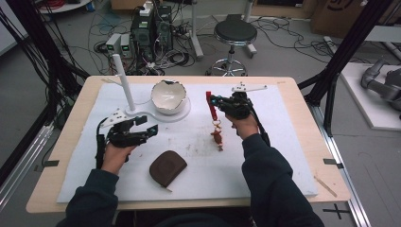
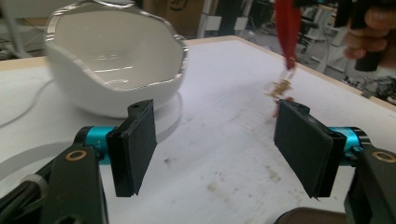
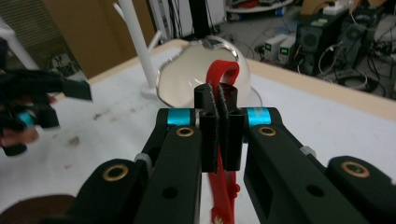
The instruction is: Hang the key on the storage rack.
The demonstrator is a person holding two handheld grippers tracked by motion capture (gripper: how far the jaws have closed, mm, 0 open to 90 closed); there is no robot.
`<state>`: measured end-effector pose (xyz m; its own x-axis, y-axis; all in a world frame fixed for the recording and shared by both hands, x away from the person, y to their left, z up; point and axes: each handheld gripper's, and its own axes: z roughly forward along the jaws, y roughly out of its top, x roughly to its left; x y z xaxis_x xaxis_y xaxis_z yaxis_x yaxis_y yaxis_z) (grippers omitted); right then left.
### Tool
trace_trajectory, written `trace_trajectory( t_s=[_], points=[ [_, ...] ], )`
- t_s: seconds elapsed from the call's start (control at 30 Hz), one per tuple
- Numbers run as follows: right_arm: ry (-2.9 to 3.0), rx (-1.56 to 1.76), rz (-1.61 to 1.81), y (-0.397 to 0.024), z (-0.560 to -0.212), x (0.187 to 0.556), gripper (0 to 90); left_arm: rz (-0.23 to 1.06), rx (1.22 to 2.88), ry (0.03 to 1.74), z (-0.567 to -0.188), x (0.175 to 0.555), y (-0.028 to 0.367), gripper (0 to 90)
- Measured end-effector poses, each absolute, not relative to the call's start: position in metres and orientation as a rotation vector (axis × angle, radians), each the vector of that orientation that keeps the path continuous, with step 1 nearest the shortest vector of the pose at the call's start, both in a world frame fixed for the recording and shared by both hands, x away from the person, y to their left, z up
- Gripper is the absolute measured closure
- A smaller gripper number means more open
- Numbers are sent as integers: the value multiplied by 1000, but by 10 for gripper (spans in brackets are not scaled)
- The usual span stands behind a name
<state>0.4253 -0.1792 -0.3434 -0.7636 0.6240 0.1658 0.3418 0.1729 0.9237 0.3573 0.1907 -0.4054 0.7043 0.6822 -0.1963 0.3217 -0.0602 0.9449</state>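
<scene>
Red strap (image 1: 213, 109): it hung above the white worktop (image 1: 265, 156), right of the white bowl (image 1: 168, 96), with a small metal and brown charm (image 1: 217, 135) at its lower end that looked to be just at the surface.
Right tongs (image 1: 212, 100): I had them clenched on the top loop of the strap; in the right gripper view the pads (image 3: 219, 122) pressed it between them.
Left tongs (image 1: 146, 126): they were released, with nothing between them, near the bowl and well apart from the strap.
Risk of slipping: the strap was thin and smooth, so I judged it could slide out of the pads.
Risk of swinging: a quick move could swing the charm against the bowl's rim.
Risk at the stand (image 1: 124, 82): my left tongs were close to it and could knock it.
Brown pouch (image 1: 166, 168): it lay near the front edge, out of the way.
</scene>
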Motion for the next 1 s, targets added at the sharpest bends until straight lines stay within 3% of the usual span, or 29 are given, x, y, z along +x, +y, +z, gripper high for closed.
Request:
trace_trajectory(
  t_s=[0.37, 0.53, 0.7, 0.8, 0.9, 0.93, 0.97, 1.0],
  points=[
    [2172, 837, 1728, -151, -313, 422, 900, 304, 1736, 765, -408, 371, 152, 290],
    [2177, 783, 1795, -140, -302, 417, 900, 347, 1746, 732, -405, 379, 137, 284],
    [2206, 743, 1856, -126, -292, 414, 900, 358, 1791, 707, -408, 386, 123, 251],
    [2225, 689, 1890, -113, -285, 410, 900, 349, 1803, 699, -413, 389, 116, 181],
    [2238, 665, 1888, -105, -283, 407, 900, 326, 1820, 660, -415, 388, 107, 181],
    [2248, 652, 1898, -101, -283, 406, 900, 325, 1828, 653, -415, 388, 106, 245],
    [2248, 652, 1898, -101, -283, 406, 900, 321, 1830, 649, -416, 387, 105, 245],
    [2257, 645, 1905, -99, -283, 405, 900, 307, 1833, 639, -416, 387, 106, 412]
  ],
)
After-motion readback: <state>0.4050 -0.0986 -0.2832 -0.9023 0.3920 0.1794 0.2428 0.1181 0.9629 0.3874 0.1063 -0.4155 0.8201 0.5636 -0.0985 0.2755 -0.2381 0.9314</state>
